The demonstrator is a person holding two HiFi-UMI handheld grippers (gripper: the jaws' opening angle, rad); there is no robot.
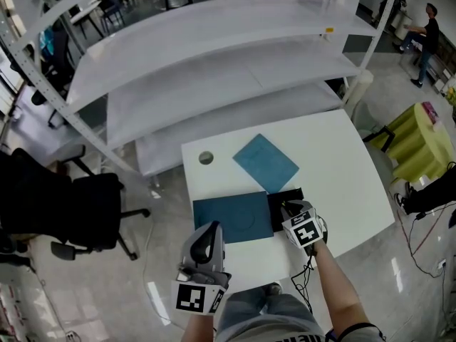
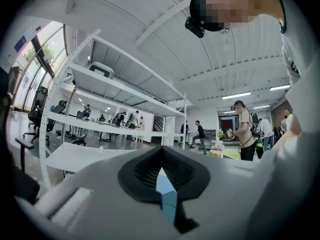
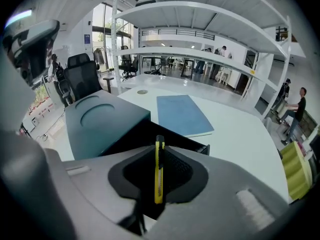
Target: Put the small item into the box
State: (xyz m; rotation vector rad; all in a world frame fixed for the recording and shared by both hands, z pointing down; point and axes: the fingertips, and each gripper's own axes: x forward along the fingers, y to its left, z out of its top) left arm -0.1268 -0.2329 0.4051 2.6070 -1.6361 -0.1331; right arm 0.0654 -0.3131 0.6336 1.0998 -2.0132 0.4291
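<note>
Behind everything is the white shelving (image 1: 214, 55), its ends cut off by the frame, and in front of it the white table (image 1: 342, 162). On the near left of the table lies the teal box (image 1: 231, 218), its black tray (image 1: 285, 198) pulled out to the right, the inside too dark to read. A flat teal board (image 1: 265, 162) lies just beyond. Your right gripper (image 3: 159, 149) is over that tray, jaws clamped on the yellow knife (image 3: 159, 171), held edge-on. The head view hides the knife completely. Your left gripper (image 2: 162, 159) is at the near edge, tilted upward, jaws pinched on a light-blue strip (image 2: 166, 196). You can't tell what that strip is.
</note>
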